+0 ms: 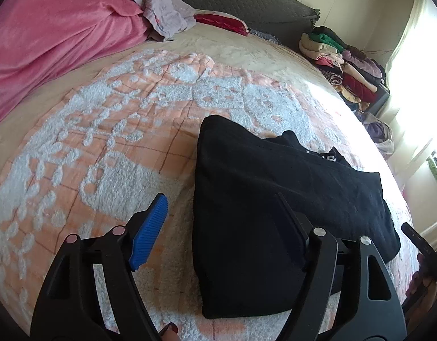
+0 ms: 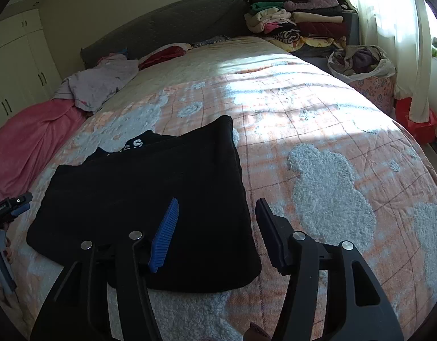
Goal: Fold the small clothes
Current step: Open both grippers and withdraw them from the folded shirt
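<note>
A black garment [image 1: 263,204] lies folded on the bed, with white lettering showing at its far edge; it also shows in the right wrist view [image 2: 150,199]. My left gripper [image 1: 221,210] is open and empty, held just above the garment's left edge, one finger over the bedspread and one over the cloth. My right gripper [image 2: 218,216] is open and empty above the garment's right edge. The other gripper's tip shows at the right edge of the left wrist view [image 1: 423,247] and at the left edge of the right wrist view [image 2: 8,207].
The garment rests on an orange and white fleecy bedspread [image 2: 318,147]. A pink blanket [image 1: 47,37] and a pale crumpled garment [image 1: 164,8] lie at the far left. Stacked folded clothes [image 2: 300,20] and a laundry basket [image 2: 363,68] stand beside the bed near the window.
</note>
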`<state>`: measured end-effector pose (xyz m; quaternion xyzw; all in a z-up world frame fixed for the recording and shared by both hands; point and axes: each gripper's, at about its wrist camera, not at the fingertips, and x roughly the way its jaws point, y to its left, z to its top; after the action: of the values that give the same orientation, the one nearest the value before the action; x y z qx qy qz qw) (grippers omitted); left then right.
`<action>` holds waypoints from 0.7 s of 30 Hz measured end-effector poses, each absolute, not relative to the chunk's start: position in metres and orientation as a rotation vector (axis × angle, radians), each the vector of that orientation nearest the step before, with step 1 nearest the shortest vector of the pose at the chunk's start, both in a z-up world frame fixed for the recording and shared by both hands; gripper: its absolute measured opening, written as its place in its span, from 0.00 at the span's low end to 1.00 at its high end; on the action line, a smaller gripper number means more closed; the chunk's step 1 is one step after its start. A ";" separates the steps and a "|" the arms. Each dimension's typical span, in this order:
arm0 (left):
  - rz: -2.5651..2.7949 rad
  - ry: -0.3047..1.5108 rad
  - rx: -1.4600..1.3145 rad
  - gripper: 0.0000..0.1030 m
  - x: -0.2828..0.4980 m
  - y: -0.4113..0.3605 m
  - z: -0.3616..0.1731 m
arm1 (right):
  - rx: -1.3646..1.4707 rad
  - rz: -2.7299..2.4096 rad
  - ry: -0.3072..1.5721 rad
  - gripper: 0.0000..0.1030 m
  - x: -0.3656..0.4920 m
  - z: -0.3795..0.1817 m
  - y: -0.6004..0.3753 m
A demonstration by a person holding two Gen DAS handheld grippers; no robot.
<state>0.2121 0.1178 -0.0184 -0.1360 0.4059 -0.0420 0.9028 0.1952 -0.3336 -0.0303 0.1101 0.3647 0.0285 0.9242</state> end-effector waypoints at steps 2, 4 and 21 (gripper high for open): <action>-0.086 0.854 -0.285 0.66 0.208 0.120 -0.024 | 0.220 0.064 0.755 0.55 0.193 -0.032 -0.334; -0.095 0.869 -0.304 0.66 0.204 0.122 -0.030 | 0.227 0.062 0.766 0.55 0.193 -0.036 -0.335; -0.108 0.950 -0.302 0.66 0.184 0.106 -0.053 | 0.339 0.089 0.813 0.55 0.201 -0.057 -0.349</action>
<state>0.1842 0.1056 -0.0527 -0.1449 0.4552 -0.0516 0.8770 0.2011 -0.3494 -0.0575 0.1639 0.3933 0.0430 0.9037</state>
